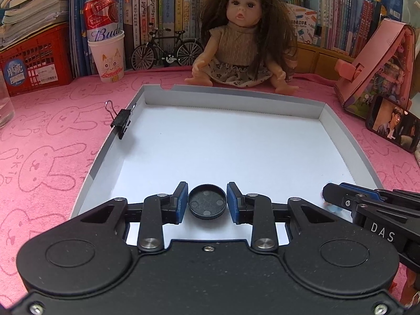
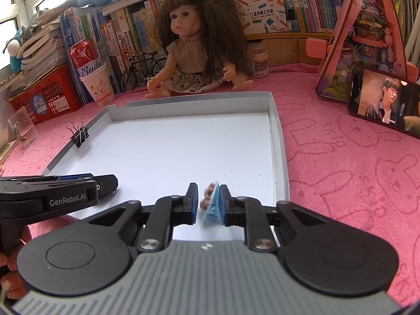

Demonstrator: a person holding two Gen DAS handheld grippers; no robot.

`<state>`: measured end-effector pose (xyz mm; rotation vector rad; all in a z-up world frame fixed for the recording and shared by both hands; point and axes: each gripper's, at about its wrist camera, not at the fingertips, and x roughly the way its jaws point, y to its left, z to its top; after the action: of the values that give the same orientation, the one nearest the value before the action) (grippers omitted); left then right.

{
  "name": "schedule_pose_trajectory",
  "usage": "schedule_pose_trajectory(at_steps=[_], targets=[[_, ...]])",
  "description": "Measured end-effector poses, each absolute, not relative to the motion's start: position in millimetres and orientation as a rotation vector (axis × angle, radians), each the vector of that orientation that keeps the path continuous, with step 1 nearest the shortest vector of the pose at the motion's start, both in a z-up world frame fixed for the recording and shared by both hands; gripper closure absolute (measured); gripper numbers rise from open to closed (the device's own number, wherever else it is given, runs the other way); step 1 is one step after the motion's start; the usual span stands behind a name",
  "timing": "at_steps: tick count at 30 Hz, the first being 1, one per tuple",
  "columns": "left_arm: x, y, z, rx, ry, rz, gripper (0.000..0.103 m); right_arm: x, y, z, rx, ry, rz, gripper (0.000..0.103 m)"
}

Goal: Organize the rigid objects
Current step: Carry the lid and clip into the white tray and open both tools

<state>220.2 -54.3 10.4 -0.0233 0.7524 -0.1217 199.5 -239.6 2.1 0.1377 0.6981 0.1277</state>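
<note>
A shallow white tray (image 1: 231, 97) with a grey rim lies on the pink cloth. In its near part a round black lid (image 1: 207, 201) lies flat, hollow side up. My left gripper (image 1: 207, 191) is open, its blue pads close on either side of the lid. In the right wrist view my right gripper (image 2: 208, 191) is open too. A small light-blue ridged piece with brown beads (image 2: 212, 204) stands on edge against its right pad, with a gap to the left pad. The left gripper (image 2: 105, 182) shows at the left of that view, and the right gripper (image 1: 338, 197) at the right of the left wrist view.
A black binder clip (image 1: 122, 123) is clipped on the tray's left rim. A doll (image 1: 236, 44) sits behind the tray, with a model bicycle (image 1: 165, 50), a can in a paper cup (image 1: 107, 52) and a red crate (image 1: 34, 63) to its left. A phone (image 2: 386, 102) and pink toy house (image 2: 365, 34) stand right.
</note>
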Motion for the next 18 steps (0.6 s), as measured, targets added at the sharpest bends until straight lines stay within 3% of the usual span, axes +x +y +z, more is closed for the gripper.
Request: schedule_pose_trajectory(at_steps=[2,5,12,18], targets=[[216,-53,15,-0.025,0.734,-0.125,0.061,197,-240,5,0.129,0.685,0.123,0.062],[210,-51,21,-0.031,0.716,-0.130,0.053,192,-243,9,0.131,0.669,0.126,0.055],[182,-46,39,-0.041,0.670,-0.156,0.025,172,-248,20,0.133,0.616,0.142,0.023],[154,-39,44,-0.049,0.642,-0.170,0.018,150,-252,28,0.148,0.573,0.163,0.014]])
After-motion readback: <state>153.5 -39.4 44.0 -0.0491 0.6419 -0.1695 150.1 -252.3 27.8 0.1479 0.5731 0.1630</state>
